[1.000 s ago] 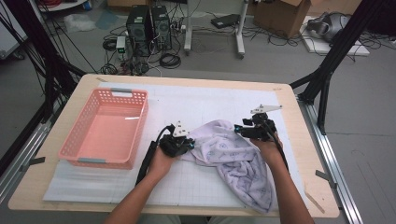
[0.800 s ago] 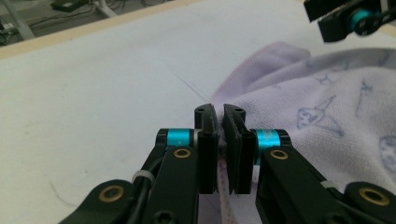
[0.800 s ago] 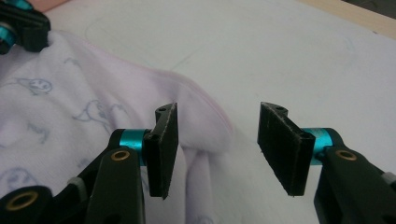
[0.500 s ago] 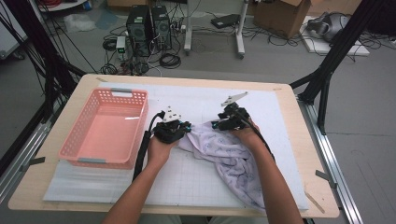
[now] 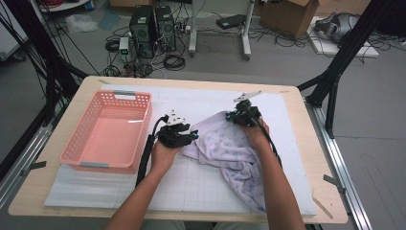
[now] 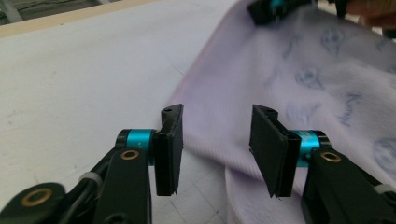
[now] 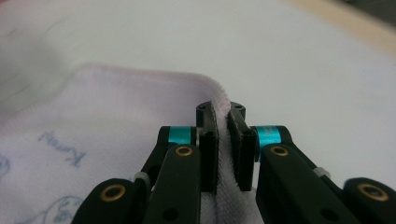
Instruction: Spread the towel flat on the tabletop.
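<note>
**One hem pinched, one side let go: where the cloth could get away**

While the right gripper [image 7: 223, 140] has just been closing, its fingers [image 7: 210, 154] now clench a thin ridge of the towel's hem between the pads, only the stitched edge caught. The left gripper [image 6: 215, 149] has just been opening; its fingers [image 6: 169, 149] stand apart, released, with the cloth lying under and between them but not pressed.

- Towel [image 5: 230, 148]: pale lilac with blue print, rumpled on the white mat [image 5: 191, 182] of the tabletop [image 5: 330, 191], trailing toward the person's side. Far corner at the right gripper [image 5: 242, 115], near left fold by the left gripper [image 5: 178, 134].
- Pink basket [image 5: 110, 132]: left of the left hand, apart from the cloth.

Risks, as I judge them:
- The right grip is shallow. A quick pull or lift could draw the hem out of the pads, since most of the towel's weight drags behind.
- With the left side free, any pull from the right alone would slide the whole heap rather than spread it, and bunch the folds further.
- If the left fingers close where they stand, they may take two layers at once
- The left gripper's cable [image 5: 146, 158] lies beside the basket and could snag its rim on a sweep leftward
</note>
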Available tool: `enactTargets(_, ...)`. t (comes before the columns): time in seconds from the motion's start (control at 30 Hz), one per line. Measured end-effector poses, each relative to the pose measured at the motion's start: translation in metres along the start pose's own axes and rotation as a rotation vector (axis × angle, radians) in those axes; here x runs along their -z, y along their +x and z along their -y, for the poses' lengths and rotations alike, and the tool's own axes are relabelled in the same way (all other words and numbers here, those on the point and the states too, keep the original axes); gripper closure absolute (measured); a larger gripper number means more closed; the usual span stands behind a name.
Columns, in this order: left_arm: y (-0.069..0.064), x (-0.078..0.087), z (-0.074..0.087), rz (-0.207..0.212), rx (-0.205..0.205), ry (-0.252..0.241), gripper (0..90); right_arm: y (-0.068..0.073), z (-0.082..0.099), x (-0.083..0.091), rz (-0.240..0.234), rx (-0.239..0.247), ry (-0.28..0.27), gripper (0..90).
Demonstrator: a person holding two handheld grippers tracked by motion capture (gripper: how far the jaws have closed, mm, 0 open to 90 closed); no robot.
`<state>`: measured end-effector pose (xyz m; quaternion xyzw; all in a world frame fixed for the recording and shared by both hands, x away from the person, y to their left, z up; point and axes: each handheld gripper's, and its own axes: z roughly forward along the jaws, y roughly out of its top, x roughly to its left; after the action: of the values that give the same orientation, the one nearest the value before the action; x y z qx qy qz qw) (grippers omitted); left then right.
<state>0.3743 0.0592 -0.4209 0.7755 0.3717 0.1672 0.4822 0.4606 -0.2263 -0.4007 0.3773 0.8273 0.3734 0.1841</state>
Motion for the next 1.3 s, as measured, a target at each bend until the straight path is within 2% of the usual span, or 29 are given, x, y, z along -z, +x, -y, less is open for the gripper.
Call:
enactTargets(0.17,-0.007,-0.007,0.002,0.051,-0.011,0.015,51.3,-0.028,0.006,0.025,0.186,-0.153,-0.076,84.5)
enactTargets(0.27,-0.014,-0.011,0.004,0.094,-0.040,0.041,51.9,-0.044,0.011,0.043,0.334,-0.276,-0.129,84.5)
enactTargets(0.33,-0.018,-0.013,0.004,0.117,-0.052,0.040,52.2,-0.054,0.017,0.056,0.411,-0.356,-0.155,84.5)
enactTargets(0.4,-0.022,-0.013,0.003,0.143,-0.054,0.032,52.8,-0.063,0.023,0.067,0.470,-0.403,-0.165,83.9)
enactTargets(0.47,-0.025,-0.013,0.002,0.163,-0.059,0.013,52.7,-0.070,0.029,0.073,0.431,-0.435,-0.172,79.8)
enactTargets(0.5,-0.027,-0.013,0.001,0.170,-0.059,0.005,52.7,-0.070,0.031,0.074,0.434,-0.419,-0.153,73.8)
enactTargets(0.57,-0.030,-0.016,-0.002,0.181,-0.063,0.004,52.0,-0.068,0.036,0.077,0.393,-0.402,-0.142,65.4)
enactTargets(0.63,-0.036,-0.020,-0.004,0.197,-0.071,0.001,50.7,-0.062,0.039,0.083,0.375,-0.378,-0.150,59.6)
enactTargets(0.7,-0.043,-0.027,-0.005,0.217,-0.081,0.026,48.9,-0.054,0.044,0.090,0.352,-0.355,-0.159,57.8)
enactTargets(0.77,-0.050,-0.037,-0.003,0.239,-0.099,0.077,46.2,-0.046,0.048,0.098,0.319,-0.315,-0.145,57.2)
enactTargets(0.83,-0.057,-0.046,0.000,0.240,-0.122,0.115,45.5,-0.037,0.053,0.106,0.299,-0.272,-0.126,56.6)
enactTargets(0.9,-0.059,-0.048,0.002,0.236,-0.116,0.132,47.6,-0.029,0.060,0.113,0.280,-0.255,-0.118,55.4)
enactTargets(0.93,-0.058,-0.048,0.002,0.232,-0.108,0.142,53.0,-0.027,0.063,0.117,0.268,-0.247,-0.116,55.1)
enactTargets(1.0,-0.058,-0.044,0.002,0.235,-0.112,0.187,75.6,-0.022,0.070,0.123,0.244,-0.246,-0.116,54.0)
enactTargets(1.03,-0.058,-0.040,0.002,0.234,-0.127,0.195,80.7,-0.020,0.073,0.125,0.232,-0.243,-0.108,53.1)
enactTargets(1.1,-0.059,-0.032,0.004,0.238,-0.156,0.213,83.8,-0.015,0.080,0.128,0.216,-0.241,-0.106,53.1)
enactTargets(1.13,-0.059,-0.026,0.006,0.236,-0.160,0.206,84.3,-0.012,0.084,0.129,0.214,-0.232,-0.098,53.2)
enactTargets(1.3,-0.058,0.007,0.025,0.257,-0.137,0.189,84.9,0.000,0.099,0.136,0.193,-0.229,-0.103,53.2)
